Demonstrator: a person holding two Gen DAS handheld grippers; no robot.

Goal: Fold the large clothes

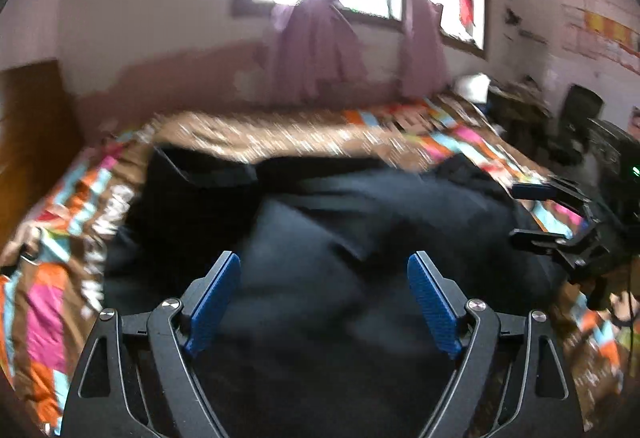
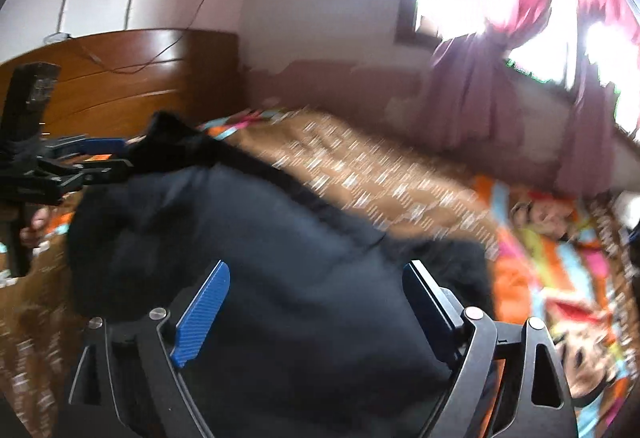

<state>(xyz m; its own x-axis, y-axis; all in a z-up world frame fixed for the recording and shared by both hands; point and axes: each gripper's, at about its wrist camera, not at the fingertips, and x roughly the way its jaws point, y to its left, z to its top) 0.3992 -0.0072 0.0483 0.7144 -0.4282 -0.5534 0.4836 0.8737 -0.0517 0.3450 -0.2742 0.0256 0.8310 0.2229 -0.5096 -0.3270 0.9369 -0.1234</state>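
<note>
While angled downward, both tongs (image 1: 324,302) (image 2: 316,312) agape.

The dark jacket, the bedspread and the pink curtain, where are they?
dark jacket (image 1: 360,222), left wrist view, middle of the fabric.
bedspread (image 2: 360,173), right wrist view, bare brown patch.
pink curtain (image 1: 316,49), left wrist view, gathered lower part.

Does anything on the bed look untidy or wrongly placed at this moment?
Yes. The large dark navy garment lies bunched on the colourful patterned bedspread, not flat. In the right wrist view one corner sticks up near the left claw.
</note>
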